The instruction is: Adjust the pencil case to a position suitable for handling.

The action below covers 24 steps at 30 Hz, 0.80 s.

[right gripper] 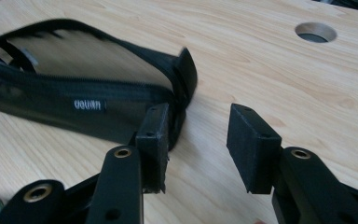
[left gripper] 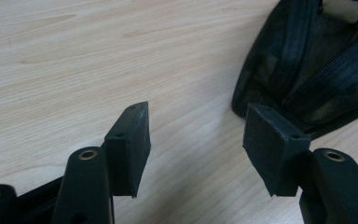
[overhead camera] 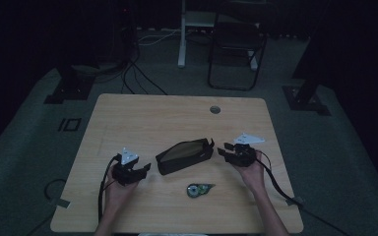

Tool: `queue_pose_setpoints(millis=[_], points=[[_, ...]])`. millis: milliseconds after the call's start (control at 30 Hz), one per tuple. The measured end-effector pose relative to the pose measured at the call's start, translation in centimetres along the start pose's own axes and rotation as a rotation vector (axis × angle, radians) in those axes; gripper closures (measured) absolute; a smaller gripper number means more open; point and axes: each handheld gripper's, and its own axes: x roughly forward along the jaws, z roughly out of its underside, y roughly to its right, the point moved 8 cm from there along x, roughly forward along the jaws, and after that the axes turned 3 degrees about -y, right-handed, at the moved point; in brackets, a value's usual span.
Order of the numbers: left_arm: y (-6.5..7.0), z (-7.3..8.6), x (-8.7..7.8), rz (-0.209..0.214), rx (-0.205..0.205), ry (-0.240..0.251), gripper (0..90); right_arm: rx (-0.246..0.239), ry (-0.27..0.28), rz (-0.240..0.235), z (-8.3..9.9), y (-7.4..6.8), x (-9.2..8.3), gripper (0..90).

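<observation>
While the black pouch [overhead camera: 184,155] lies unzipped on the counter [overhead camera: 128,118], left claw [left gripper: 196,149] & right claw [right gripper: 196,147] wait beside it w/ jaws apart, holding nothing.

Dim room: grey carpeted floor [overhead camera: 24,147], wooden bench [overhead camera: 142,115] with cable hole [overhead camera: 215,109], black folding chair [overhead camera: 236,49] beyond, white post [overhead camera: 181,34].

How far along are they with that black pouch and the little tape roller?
Early. Done: the pouch lies unzipped. In hand: nothing; the left tongs and right tongs stand open and empty, one at each end of it. Left, probably: the tape roller lies outside the pouch, so packing and zipping remain.
</observation>
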Motion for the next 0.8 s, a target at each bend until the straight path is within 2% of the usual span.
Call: queue_pose_setpoints(millis=[200,333,367,467,800], points=[[1.2,0.2,0.6,0.013,0.029,-0.018,41.3,0.024,0.009,-0.025,-0.8,-0.4,1.2,60.2],[1.8,0.2,0.9,0.022,0.043,-0.023,41.2,0.023,0.003,-0.022,-0.8,-0.4,1.6,60.6],[2.3,0.1,1.0,0.027,0.058,-0.023,41.1,0.04,0.0,-0.021,-0.8,-0.2,2.1,61.8],[2.8,0.0,1.2,0.037,0.067,-0.021,41.2,0.051,0.001,-0.019,-0.9,0.2,2.4,62.8],[3.8,-0.2,1.7,0.048,0.076,-0.019,41.3,0.087,0.0,-0.019,-1.1,1.5,3.1,63.9]])
